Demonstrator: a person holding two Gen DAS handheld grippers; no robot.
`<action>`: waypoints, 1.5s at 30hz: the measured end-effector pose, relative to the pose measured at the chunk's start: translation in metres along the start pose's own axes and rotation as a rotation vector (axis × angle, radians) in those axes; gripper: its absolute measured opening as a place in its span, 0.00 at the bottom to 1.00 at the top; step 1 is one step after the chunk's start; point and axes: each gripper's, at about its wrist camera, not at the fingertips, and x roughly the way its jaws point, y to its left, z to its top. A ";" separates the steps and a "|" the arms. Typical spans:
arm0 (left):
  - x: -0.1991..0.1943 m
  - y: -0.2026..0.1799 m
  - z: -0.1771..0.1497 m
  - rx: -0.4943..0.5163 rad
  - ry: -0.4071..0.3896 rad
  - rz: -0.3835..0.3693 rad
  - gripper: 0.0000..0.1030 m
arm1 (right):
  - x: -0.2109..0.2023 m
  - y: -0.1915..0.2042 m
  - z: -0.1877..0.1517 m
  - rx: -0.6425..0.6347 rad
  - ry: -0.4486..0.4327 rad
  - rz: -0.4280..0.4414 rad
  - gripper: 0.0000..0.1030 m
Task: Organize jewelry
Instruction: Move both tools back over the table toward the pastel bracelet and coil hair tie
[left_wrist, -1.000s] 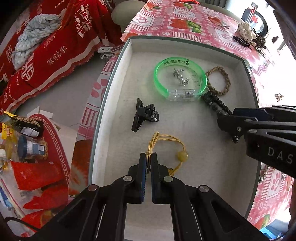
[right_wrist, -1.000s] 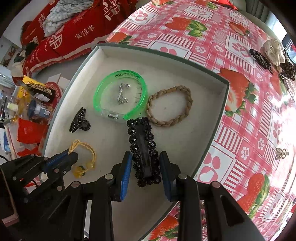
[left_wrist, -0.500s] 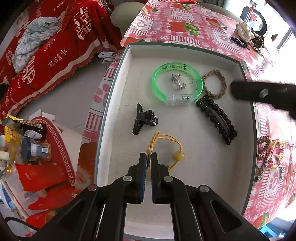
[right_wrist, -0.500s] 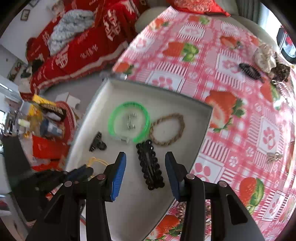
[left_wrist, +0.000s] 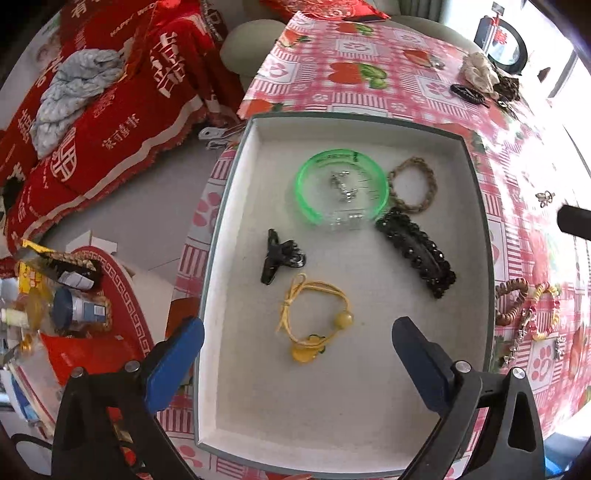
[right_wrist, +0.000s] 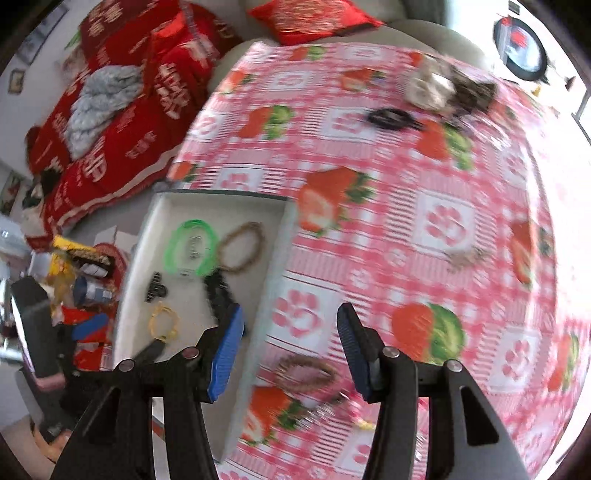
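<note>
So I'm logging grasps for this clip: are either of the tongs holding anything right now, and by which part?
Nothing is held. The left tongs are open above the yellow hair tie in the tray; the right tongs are open over the tablecloth.

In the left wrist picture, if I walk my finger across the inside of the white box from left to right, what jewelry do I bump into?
black claw clip → yellow bead cord → green bangle → braided tan bracelet. The black beaded barrette slants across those last two, so I leave it out.

A home living room is shown: a strawberry-patterned tablecloth (right_wrist: 388, 177) and a red-draped sofa (left_wrist: 122, 110).
</note>
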 end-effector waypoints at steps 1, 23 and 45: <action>-0.001 -0.002 0.000 0.008 -0.005 0.007 1.00 | -0.001 -0.007 -0.003 0.018 0.003 -0.008 0.55; -0.031 -0.078 0.016 0.271 -0.060 -0.136 1.00 | -0.001 -0.090 -0.088 0.222 0.109 -0.129 0.67; -0.039 -0.163 0.011 0.596 -0.061 -0.252 0.64 | 0.025 -0.098 -0.090 0.194 0.129 -0.186 0.61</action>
